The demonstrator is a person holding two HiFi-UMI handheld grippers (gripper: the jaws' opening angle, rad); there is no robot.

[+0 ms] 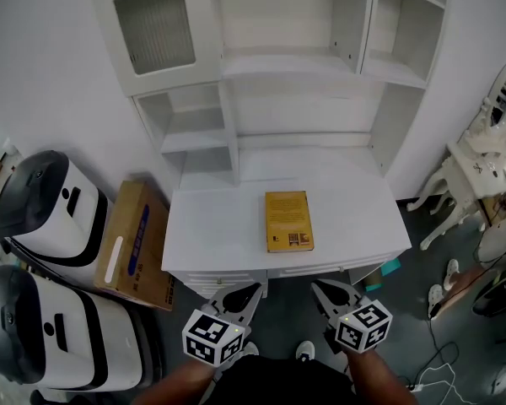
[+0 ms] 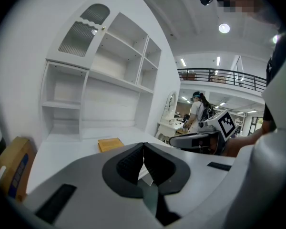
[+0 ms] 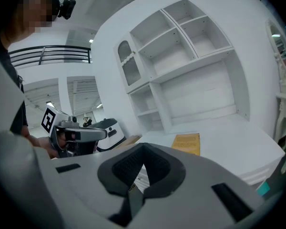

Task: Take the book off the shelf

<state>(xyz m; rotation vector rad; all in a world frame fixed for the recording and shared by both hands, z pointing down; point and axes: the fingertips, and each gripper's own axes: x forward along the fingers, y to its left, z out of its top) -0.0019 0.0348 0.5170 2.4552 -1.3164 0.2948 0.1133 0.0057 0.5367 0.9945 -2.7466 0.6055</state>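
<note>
A yellow-brown book [image 1: 288, 220] lies flat on the white desk top [image 1: 211, 226], below the empty shelves. In the left gripper view the book [image 2: 110, 144] is ahead and a little to the left; in the right gripper view the book [image 3: 187, 143] is ahead and to the right. My left gripper [image 1: 253, 288] and right gripper [image 1: 318, 286] hover side by side just short of the desk's front edge, both pointing toward it. Each is shut with nothing between its jaws. Neither touches the book.
The white shelf unit [image 1: 295, 66] rises behind the desk, with bare compartments and a glazed door [image 1: 156, 28] at upper left. A cardboard box [image 1: 135, 247] and two white-and-black machines [image 1: 46, 209] stand at the left. At the right is a white dressing table [image 1: 481, 167]; cables lie on the floor. A person [image 2: 199, 111] stands far off.
</note>
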